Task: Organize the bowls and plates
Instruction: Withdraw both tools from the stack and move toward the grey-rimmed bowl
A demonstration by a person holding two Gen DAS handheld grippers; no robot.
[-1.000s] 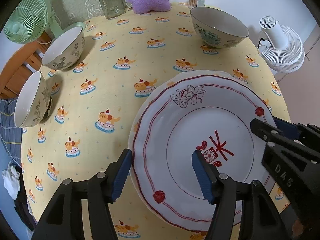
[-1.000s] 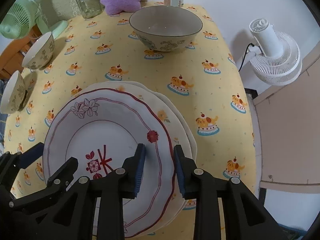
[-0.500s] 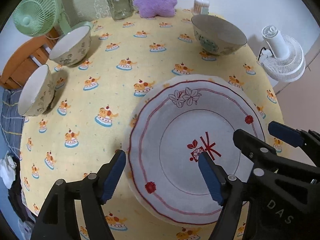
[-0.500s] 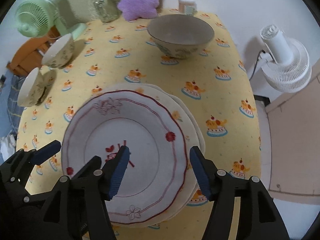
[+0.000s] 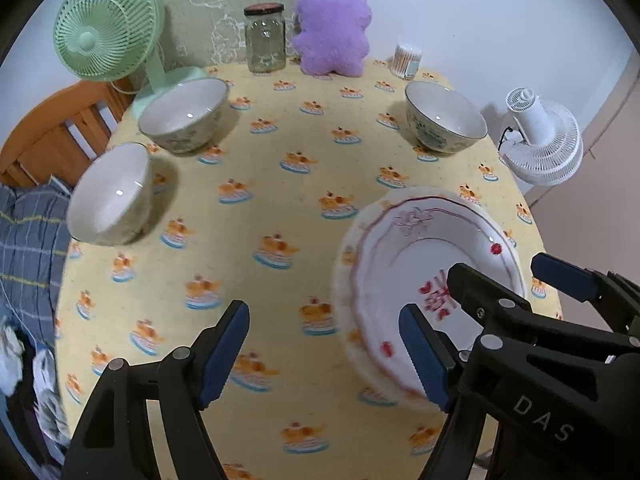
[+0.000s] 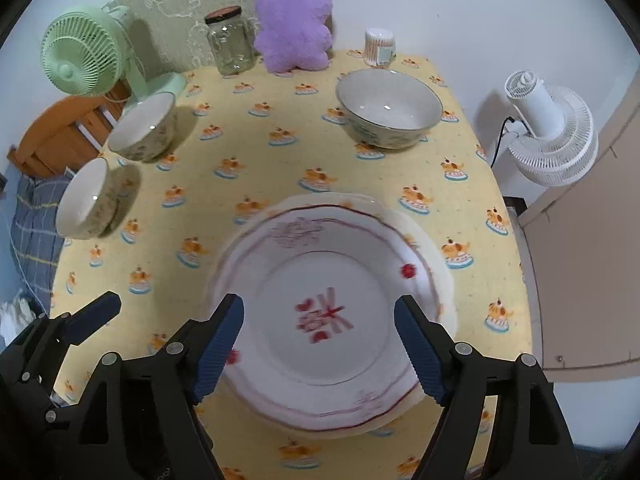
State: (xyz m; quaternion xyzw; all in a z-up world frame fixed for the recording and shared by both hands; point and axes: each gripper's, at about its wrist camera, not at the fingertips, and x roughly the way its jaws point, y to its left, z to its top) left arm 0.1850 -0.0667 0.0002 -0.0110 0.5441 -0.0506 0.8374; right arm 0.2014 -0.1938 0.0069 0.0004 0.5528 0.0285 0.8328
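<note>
Plates stacked: red-rimmed plate (image 6: 320, 312) sits on pale plate (image 6: 432, 256), near side of worktop (image 6: 248, 148). Left gripper (image 5: 324, 354) and right gripper (image 6: 318, 354) both wide, empty. Bowls likely next: three bowls scattered beyond the plate stack need nesting.

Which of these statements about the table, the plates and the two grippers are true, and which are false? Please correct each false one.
1. The red-patterned plate lies on top of another plate. True.
2. The right gripper is shut on the plate. False: its jaws are open and hold nothing.
3. Three bowls stand on the tablecloth. True: the large bowl, the far left bowl and the near left bowl.
4. The left gripper holds a bowl. False: it is open and holds nothing.
5. The glass jar has no lid. False: a lid is on it.
</note>
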